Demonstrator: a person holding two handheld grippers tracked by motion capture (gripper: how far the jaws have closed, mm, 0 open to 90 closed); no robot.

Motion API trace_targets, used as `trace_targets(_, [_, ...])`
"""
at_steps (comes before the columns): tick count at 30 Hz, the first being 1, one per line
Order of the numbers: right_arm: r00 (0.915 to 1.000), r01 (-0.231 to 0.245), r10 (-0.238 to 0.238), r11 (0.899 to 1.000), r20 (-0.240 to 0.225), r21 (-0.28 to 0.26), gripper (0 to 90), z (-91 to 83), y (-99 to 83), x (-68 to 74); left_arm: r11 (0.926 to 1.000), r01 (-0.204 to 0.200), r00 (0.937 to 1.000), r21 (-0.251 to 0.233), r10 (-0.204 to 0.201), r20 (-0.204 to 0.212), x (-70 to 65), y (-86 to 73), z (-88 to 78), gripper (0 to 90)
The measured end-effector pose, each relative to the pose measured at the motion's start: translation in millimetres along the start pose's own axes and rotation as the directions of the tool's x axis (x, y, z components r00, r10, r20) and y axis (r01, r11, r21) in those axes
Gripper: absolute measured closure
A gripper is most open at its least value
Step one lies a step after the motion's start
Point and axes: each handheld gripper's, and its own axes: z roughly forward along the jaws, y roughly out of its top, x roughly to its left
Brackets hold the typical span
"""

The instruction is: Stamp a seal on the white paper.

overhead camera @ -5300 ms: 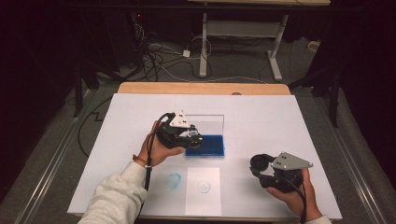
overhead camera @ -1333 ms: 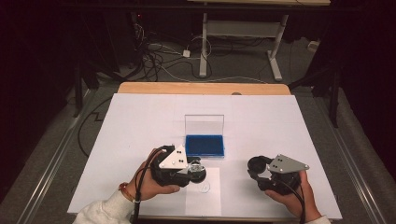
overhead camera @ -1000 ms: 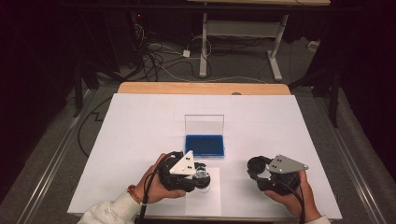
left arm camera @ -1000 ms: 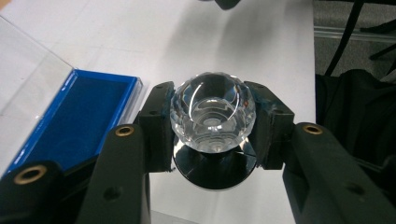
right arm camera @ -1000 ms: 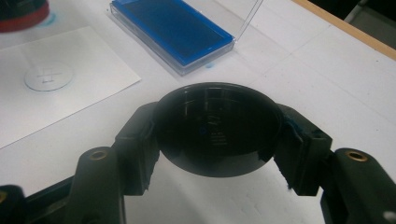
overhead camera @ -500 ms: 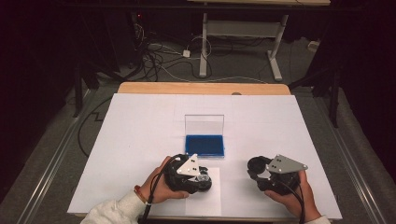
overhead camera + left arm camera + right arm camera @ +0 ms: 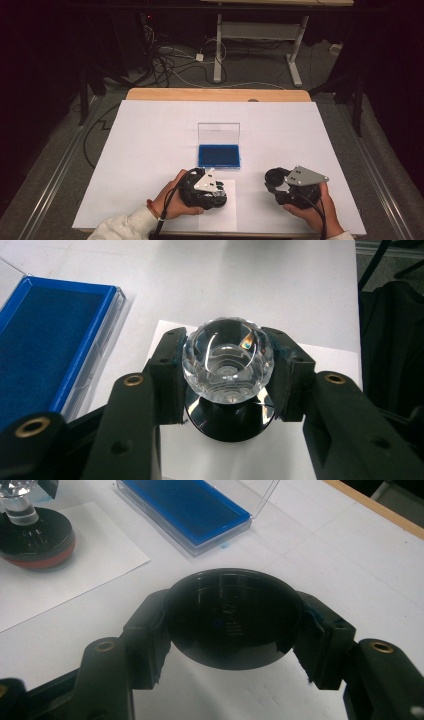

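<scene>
Now stamp (image 7: 227, 371) pinched by crystal knob between left gripper (image 7: 227, 375) jaws; cap (image 7: 232, 617) clamped in right gripper (image 7: 232, 625). Risk: faceted knob slipping, smudging paper (image 7: 320, 355).

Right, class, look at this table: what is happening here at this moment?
A person works with tongs in each hand. The left tongs grip a stamp by its faceted clear knob, holding it down on a white sheet of paper, just in front of an open blue ink pad. The right tongs hold a round black cap above the table, off to the side.
</scene>
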Motion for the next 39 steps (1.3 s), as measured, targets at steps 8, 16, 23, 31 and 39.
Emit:
trace_targets(8, [1.0000,-0.003,0.003,1.000,-0.004,0.003,38.3,0.5,-0.2,0.1,0.9998,-0.004,1.0000,0.021,0.004,-0.005,-0.8,-1.1,5.2,54.6])
trace_targets(16, [1.0000,-0.002,0.002,1.000,-0.003,0.001,38.4,0.4,0.5,1.0,0.9997,0.019,0.9994,0.017,-0.019,0.029,3.6,-5.3,5.9,54.6])
trace_targets(23, [0.9999,-0.010,0.010,1.000,0.013,-0.009,38.4,-1.1,0.8,0.1,0.9984,0.014,0.9999,0.055,-0.015,0.008,0.2,-0.7,5.7,54.6])
trace_targets(31, [0.9995,-0.017,0.017,1.000,0.028,-0.007,38.4,0.2,-0.6,-0.9,0.9945,0.052,0.9984,0.091,-0.054,0.015,2.6,4.5,5.6,54.7])
trace_targets(39, [0.9989,-0.025,0.026,1.000,0.040,-0.018,38.4,0.2,-1.3,-1.7,0.9927,0.025,0.9997,0.118,-0.025,0.004,-0.7,6.6,4.6,54.7])
